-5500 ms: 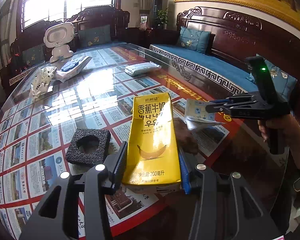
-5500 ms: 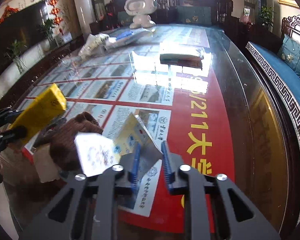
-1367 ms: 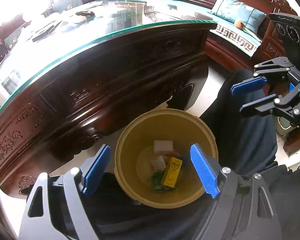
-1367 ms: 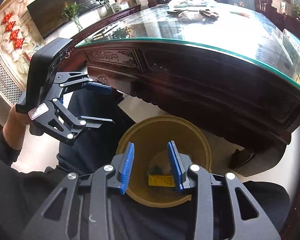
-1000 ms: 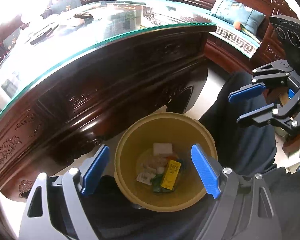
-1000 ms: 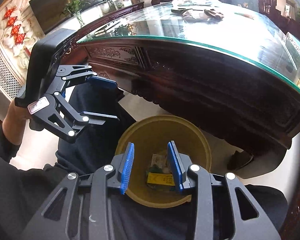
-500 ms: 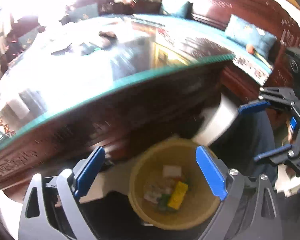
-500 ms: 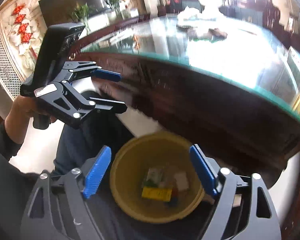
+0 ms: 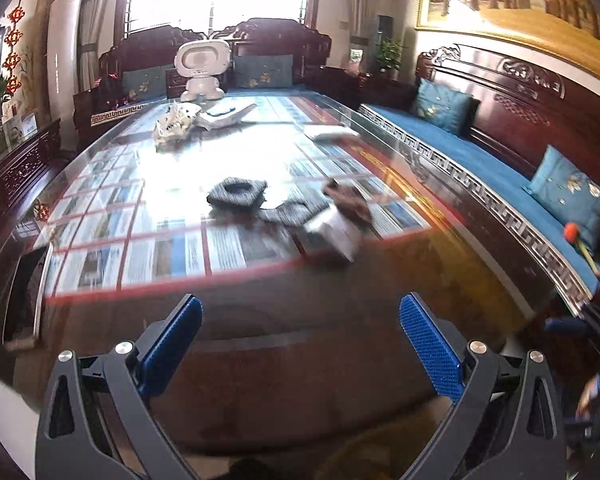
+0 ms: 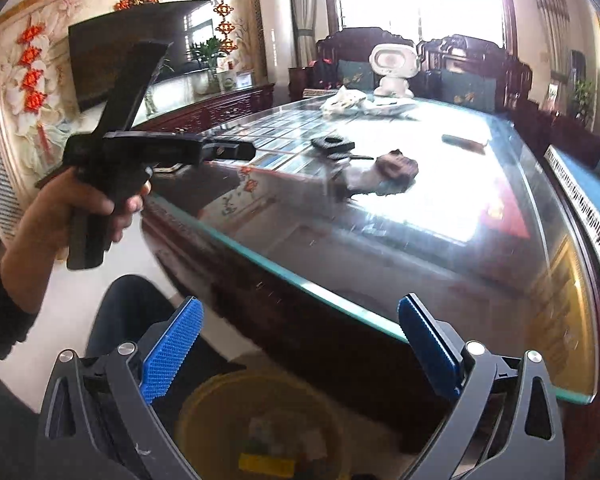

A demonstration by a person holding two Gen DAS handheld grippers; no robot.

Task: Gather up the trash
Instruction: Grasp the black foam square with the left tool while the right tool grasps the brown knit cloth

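My left gripper (image 9: 300, 340) is open and empty, raised over the near edge of the glass table (image 9: 260, 320). It also shows from the side in the right wrist view (image 10: 236, 150). My right gripper (image 10: 298, 344) is open and empty above the yellow bin (image 10: 220, 408), which holds a yellow carton (image 10: 266, 466) and bits of paper. On the table lie a brown crumpled lump with a white piece (image 9: 342, 216), (image 10: 392, 172), a black foam block with a hole (image 9: 238, 196) and a flat dark piece (image 9: 292, 212).
At the table's far end stand a white robot toy (image 9: 202, 70), a crumpled white bag (image 9: 176, 122) and a flat packet (image 9: 330, 132). A blue-cushioned wooden bench (image 9: 500, 176) runs along the right. My dark-trousered leg (image 10: 128, 312) is beside the bin.
Both grippers have swung up from the bin toward the tabletop. Earlier the left let go of the yellow carton and the right its paper scrap into the bin. The right jaws have opened wide.
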